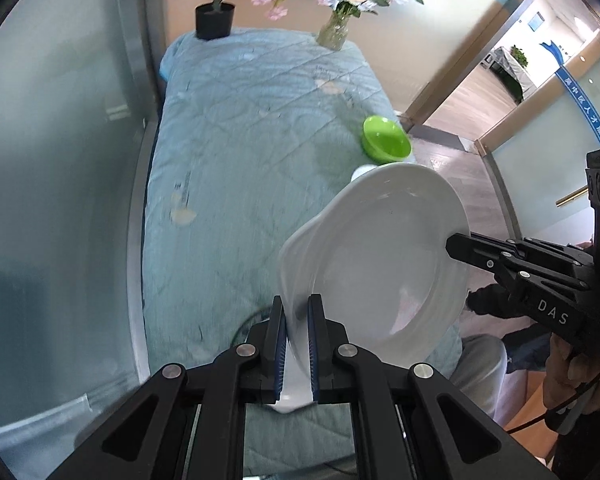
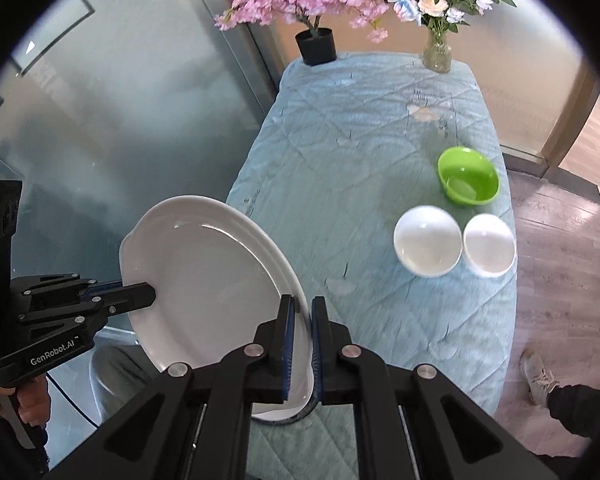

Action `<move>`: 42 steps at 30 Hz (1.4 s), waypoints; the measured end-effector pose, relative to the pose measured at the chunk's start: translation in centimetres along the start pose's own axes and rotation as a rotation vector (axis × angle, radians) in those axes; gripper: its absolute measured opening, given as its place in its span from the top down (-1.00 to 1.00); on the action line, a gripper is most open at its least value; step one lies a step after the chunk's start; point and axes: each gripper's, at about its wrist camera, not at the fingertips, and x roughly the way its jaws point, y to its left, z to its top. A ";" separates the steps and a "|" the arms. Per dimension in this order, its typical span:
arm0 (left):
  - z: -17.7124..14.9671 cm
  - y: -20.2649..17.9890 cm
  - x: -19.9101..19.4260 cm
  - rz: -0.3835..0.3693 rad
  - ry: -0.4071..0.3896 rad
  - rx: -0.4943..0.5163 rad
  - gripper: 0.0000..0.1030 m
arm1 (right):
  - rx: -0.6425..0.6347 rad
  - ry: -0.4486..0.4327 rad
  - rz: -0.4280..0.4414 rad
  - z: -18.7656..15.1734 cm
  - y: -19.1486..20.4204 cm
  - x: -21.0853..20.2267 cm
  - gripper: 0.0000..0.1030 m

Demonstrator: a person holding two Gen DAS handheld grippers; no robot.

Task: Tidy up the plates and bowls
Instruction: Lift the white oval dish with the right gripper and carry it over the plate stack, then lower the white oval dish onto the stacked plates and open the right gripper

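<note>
A large white plate [image 1: 380,260] [image 2: 204,272] hangs tilted above the near end of the table, held by both grippers. My left gripper [image 1: 296,320] [image 2: 148,294] is shut on one side of its rim, and my right gripper [image 2: 300,320] [image 1: 456,244] is shut on the opposite side. On the blue quilted tablecloth [image 2: 360,140] [image 1: 240,140], a green bowl [image 2: 468,176] [image 1: 386,138] stands near the right edge. Two white bowls [image 2: 427,242] [image 2: 489,245] sit side by side just in front of it. In the left wrist view the plate hides most of them.
A black pot of pink blossoms [image 2: 316,46] [image 1: 215,20] and a glass vase of flowers [image 2: 437,54] [image 1: 333,34] stand at the table's far end. A frosted glass wall [image 2: 120,120] runs along the left. A person's shoe [image 2: 538,376] rests on the wooden floor to the right.
</note>
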 end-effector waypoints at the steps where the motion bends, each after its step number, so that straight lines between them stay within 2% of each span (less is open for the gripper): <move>1: -0.7 0.1 0.2 0.001 0.006 -0.004 0.90 | -0.006 0.006 -0.004 -0.6 0.3 0.3 0.85; 8: -5.5 1.5 3.0 -0.007 0.062 -0.044 0.90 | 0.030 0.063 0.012 -4.4 0.3 3.0 0.85; 20: -11.0 4.6 13.1 -0.008 0.205 -0.092 0.90 | 0.113 0.185 0.048 -11.1 -1.1 11.5 0.84; 24: -11.2 5.9 16.0 -0.011 0.224 -0.114 0.90 | 0.124 0.219 0.042 -12.1 -1.0 14.0 0.84; 34: -10.7 8.0 20.3 -0.002 0.255 -0.132 0.90 | 0.135 0.247 0.001 -12.2 -0.9 18.2 0.81; 42: -10.9 8.2 21.4 0.003 0.258 -0.145 0.89 | 0.130 0.251 -0.030 -12.2 -0.8 19.7 0.81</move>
